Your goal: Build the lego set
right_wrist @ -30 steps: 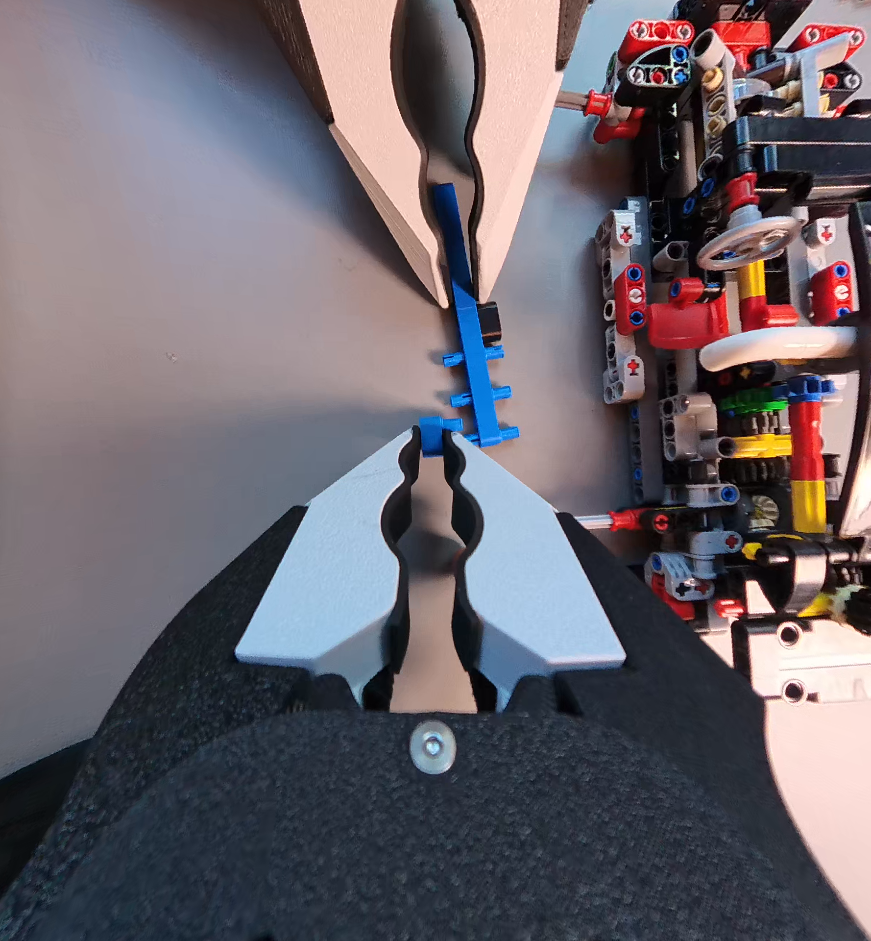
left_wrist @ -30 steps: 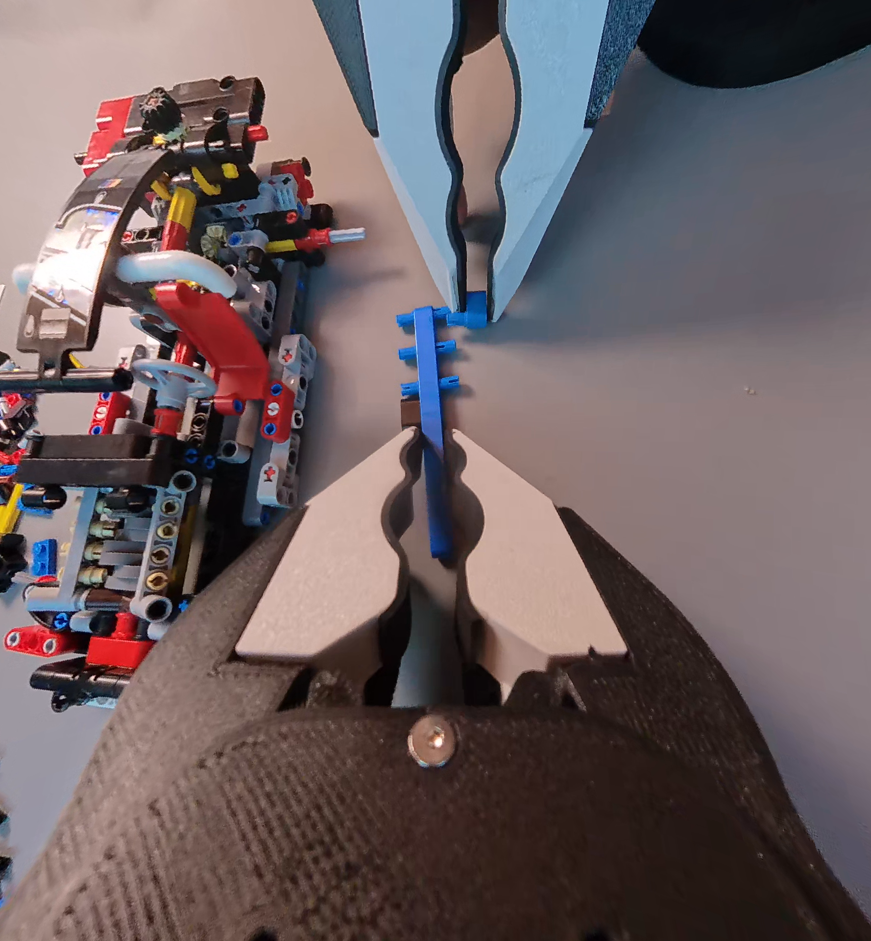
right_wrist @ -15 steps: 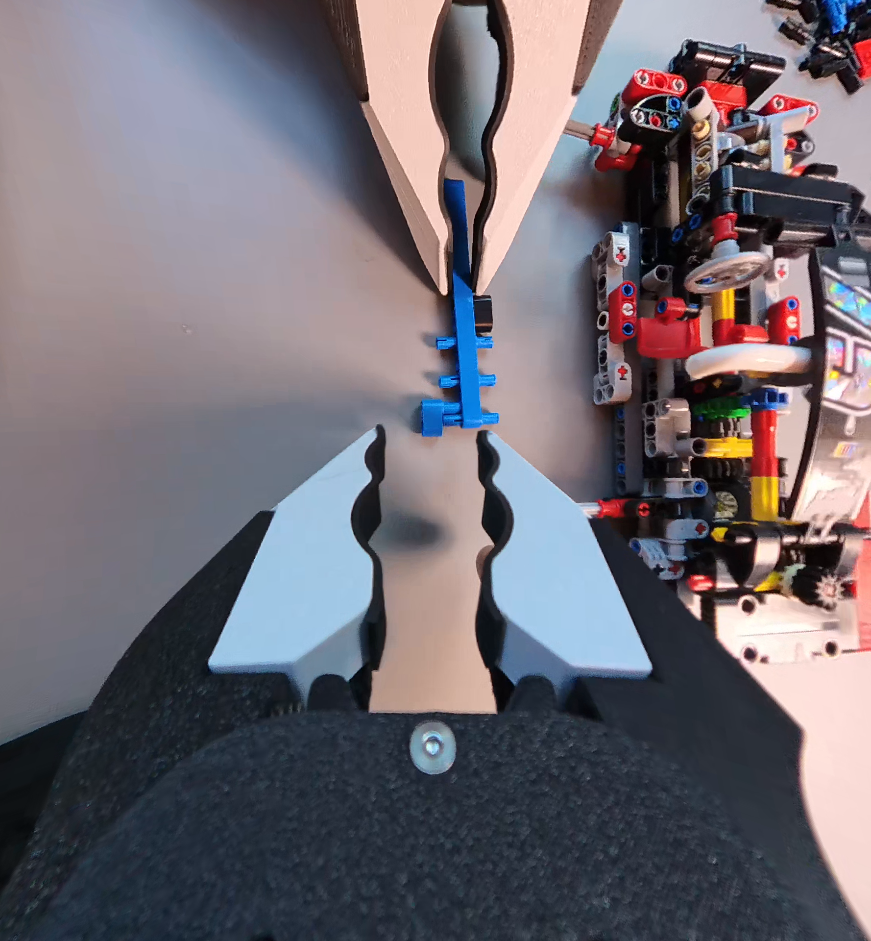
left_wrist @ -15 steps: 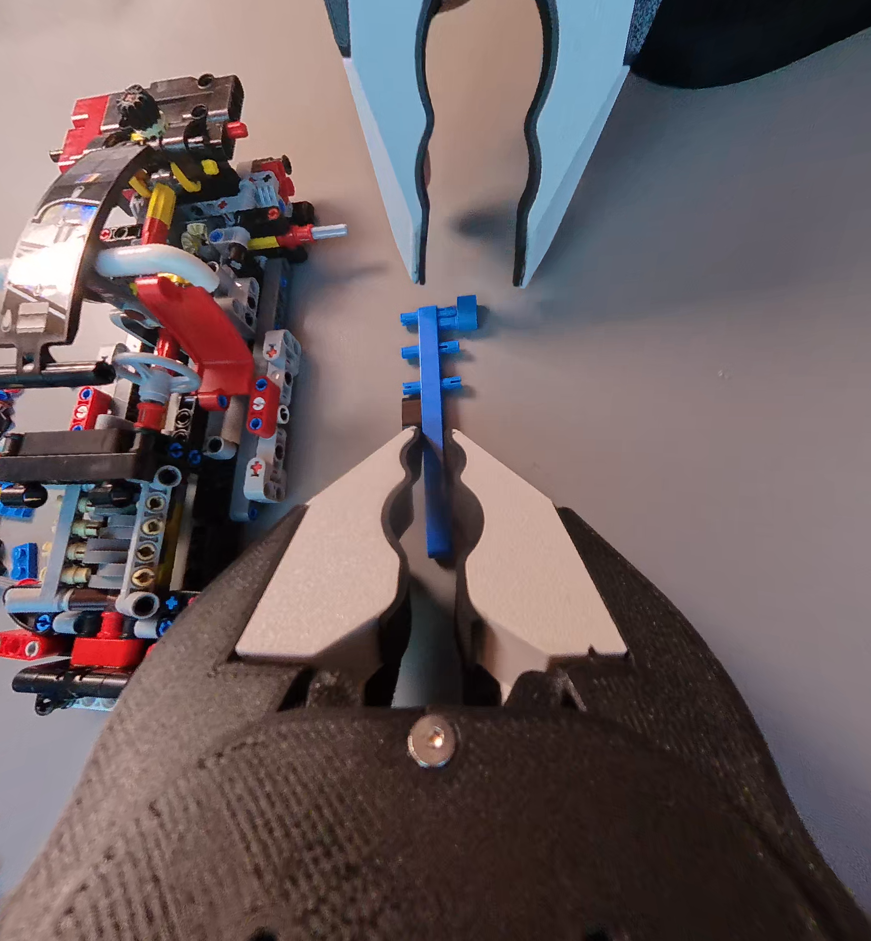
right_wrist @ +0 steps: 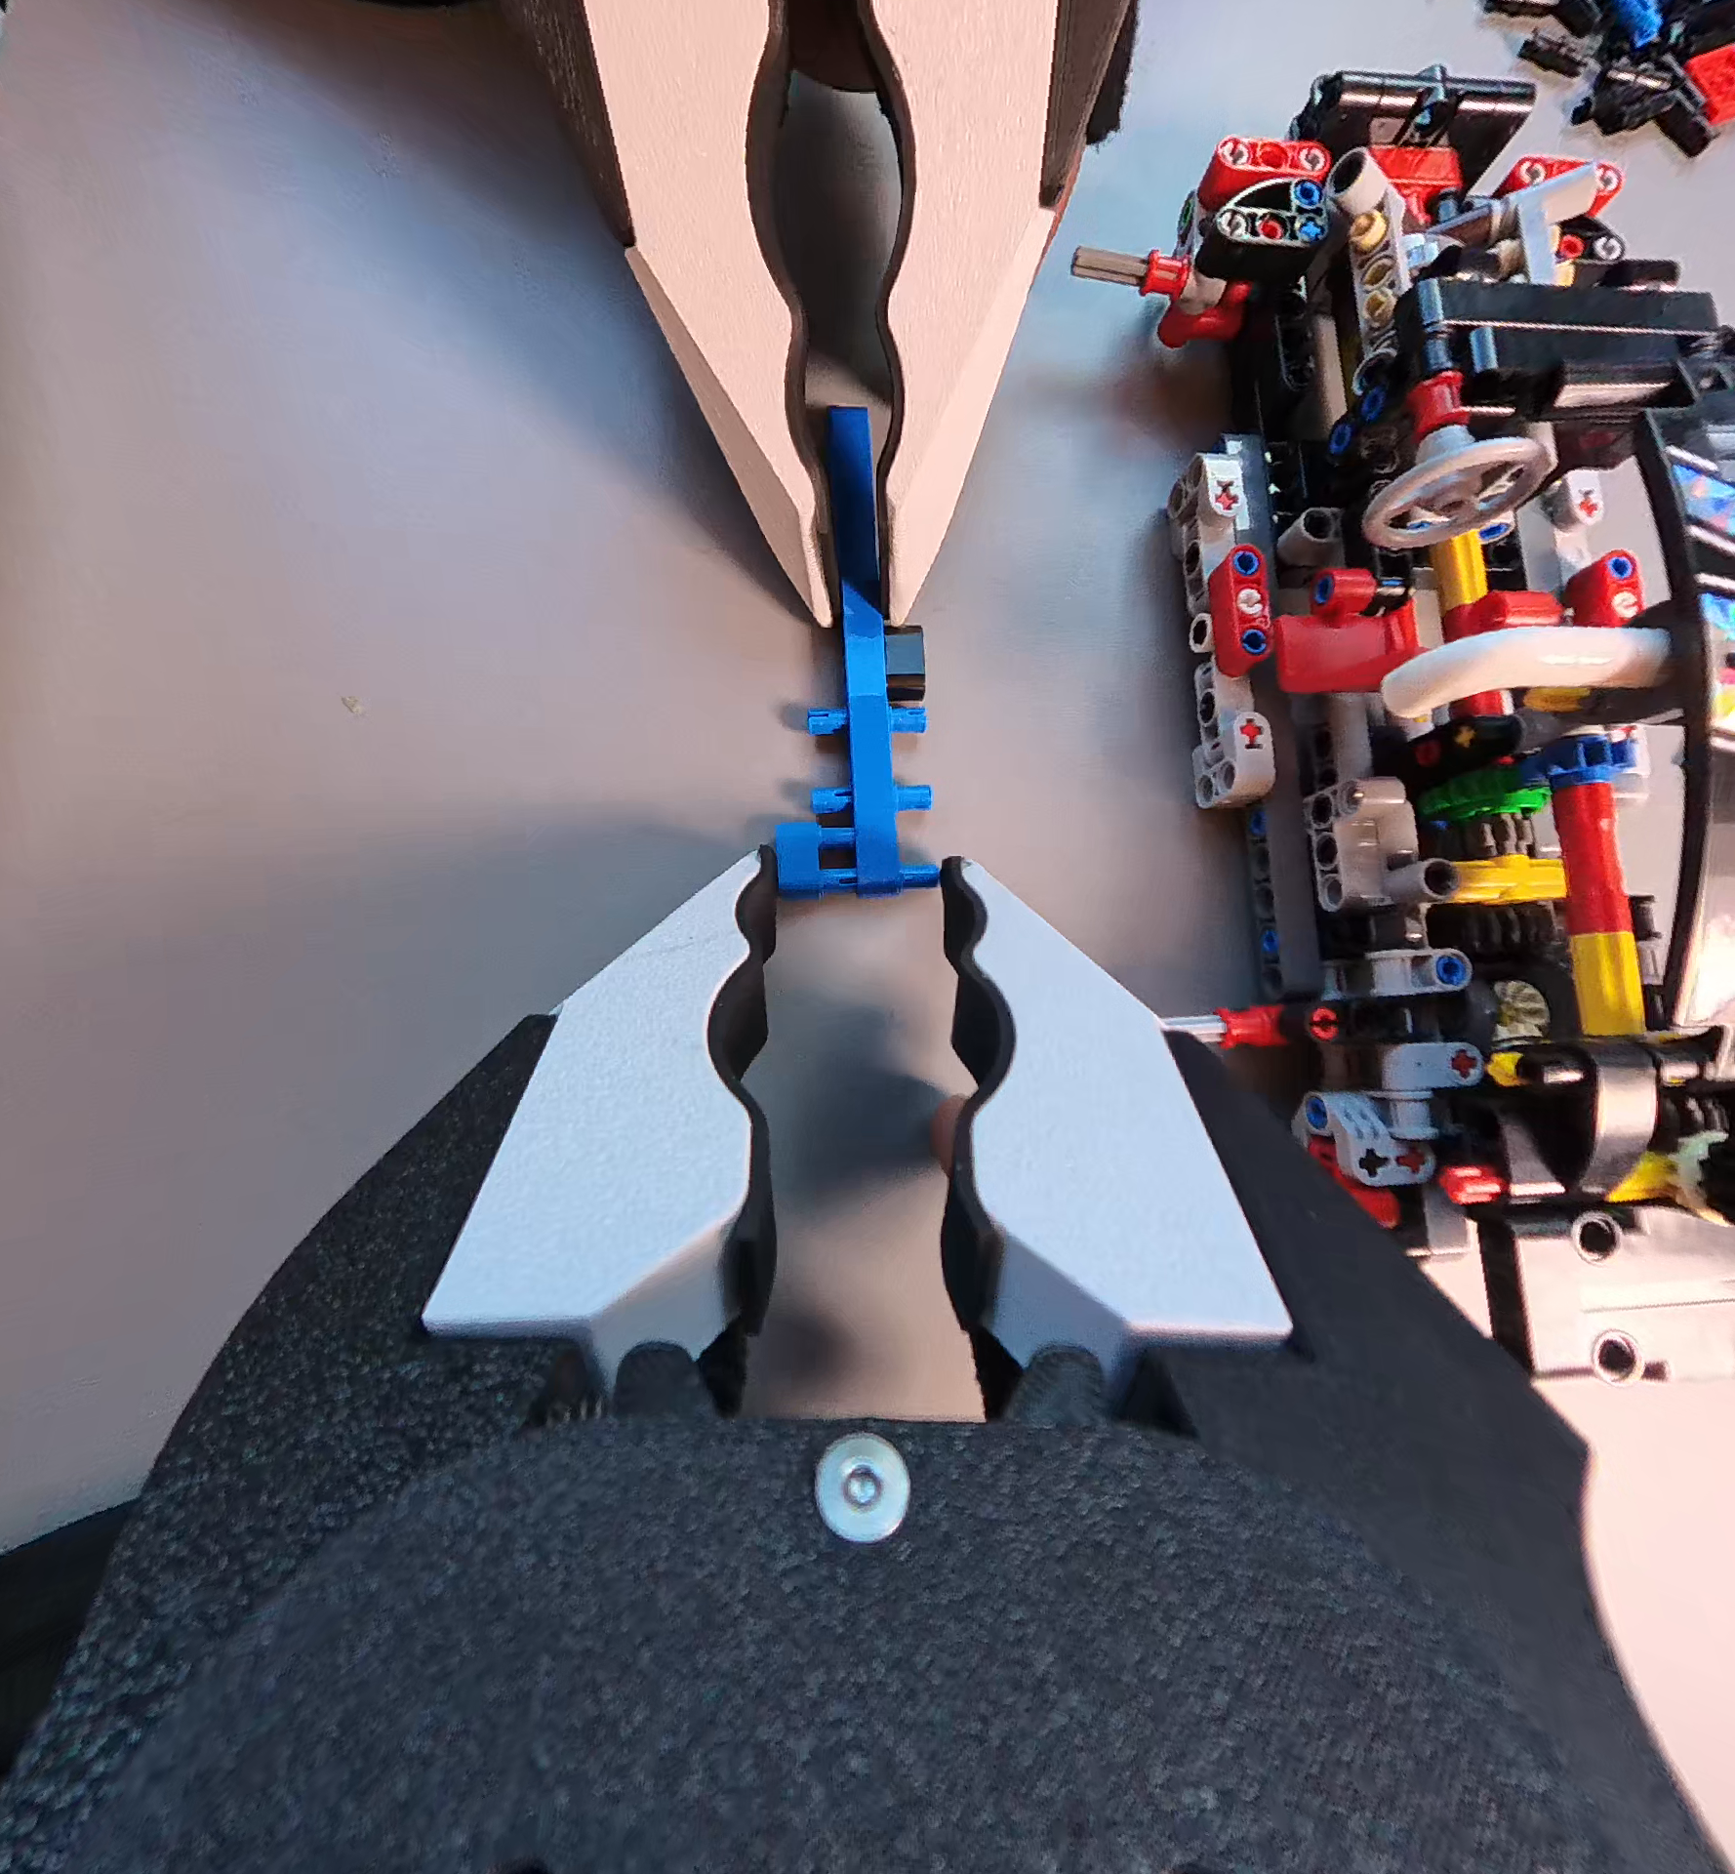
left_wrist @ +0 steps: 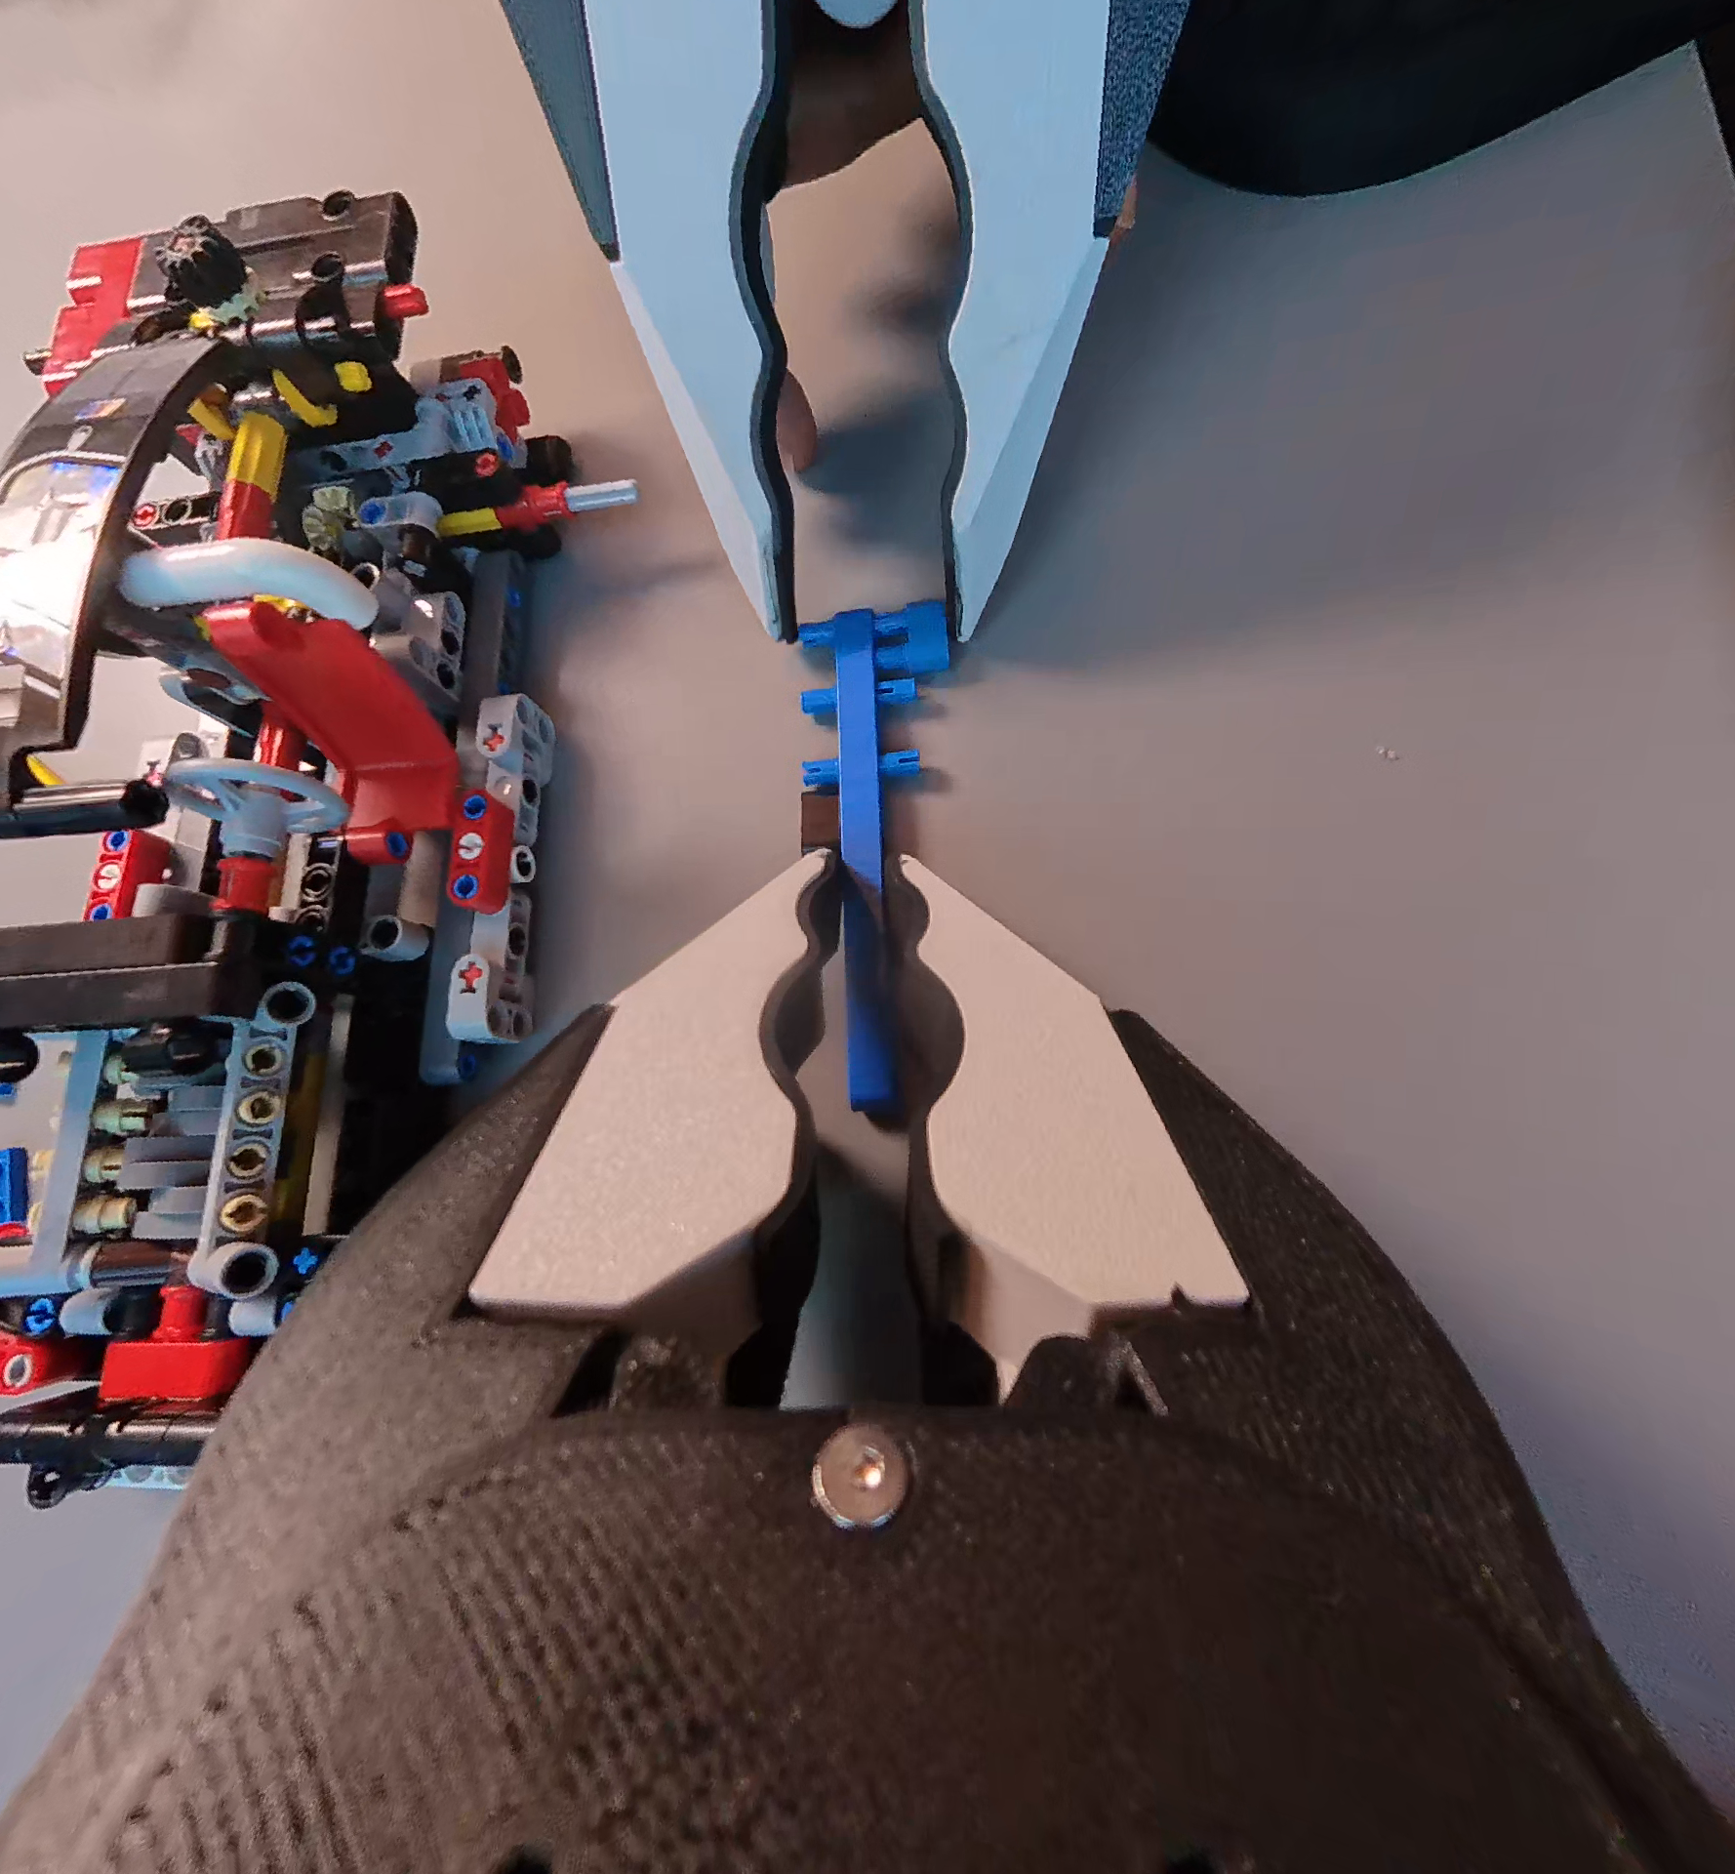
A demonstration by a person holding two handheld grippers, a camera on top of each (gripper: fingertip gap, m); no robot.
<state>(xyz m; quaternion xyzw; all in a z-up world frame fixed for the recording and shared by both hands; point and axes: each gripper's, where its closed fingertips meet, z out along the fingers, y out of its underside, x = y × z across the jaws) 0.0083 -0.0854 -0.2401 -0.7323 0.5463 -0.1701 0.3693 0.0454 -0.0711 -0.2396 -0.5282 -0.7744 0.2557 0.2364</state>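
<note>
Since half a second earlier, the right gripper [right_wrist: 858, 877] has been brought forward so that its parted tips bracket the pinned end of the blue beam [right_wrist: 865, 710].

Left wrist view: the beam [left_wrist: 861, 811] is held edge-on in the closed left gripper [left_wrist: 863, 862], its long axis pointing straight away toward the opposing tips. The partly built model [left_wrist: 235, 761] lies well left.

Right wrist view: the jaws stand moderately apart, touching or nearly touching the end pin's [right_wrist: 801, 862] two sides; closing would press it along the cross axis.
</note>
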